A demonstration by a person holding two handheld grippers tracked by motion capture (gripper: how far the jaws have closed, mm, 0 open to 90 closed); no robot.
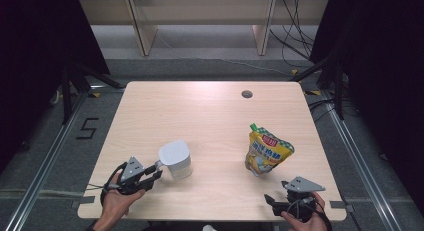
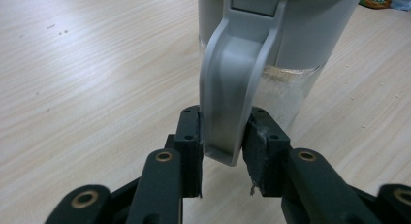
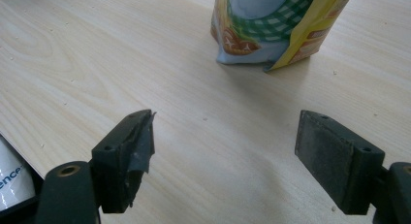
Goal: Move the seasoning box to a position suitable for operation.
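Both grippers are held low over the near edge of the table (image 1: pixel 210 106). By the left gripper (image 1: pixel 150 175) the grey handle (image 2: pixel 232 103) of a jug (image 1: pixel 176 159) is pinched: in the left gripper view its two black pads are pressed against the sides of the handle's lower end, one on each flank. The right gripper (image 1: pixel 272 200) is held spread wide, with bare tabletop between its pads (image 3: pixel 334 161) and nothing gripped; torn tape is seen on the pad at the left of the right gripper view.

The jug is stood upright on the near left part of the table, its long axis vertical. A broad grey lid is carried on top, and a clear lower body with pale residue inside is seen beneath it. The handle is pointed toward the left gripper, down and away from the lid.

A yellow pouch (image 1: pixel 266 151) is stood upright on the near right part of the table, well apart from the jug, with a green cap at its top left corner. A red label patch and blue lettering are printed on its face, too small to be read. In the right gripper view a green check pattern is seen on its lower part.

A painted "5" (image 1: pixel 88 128) is marked on the floor left of the table.
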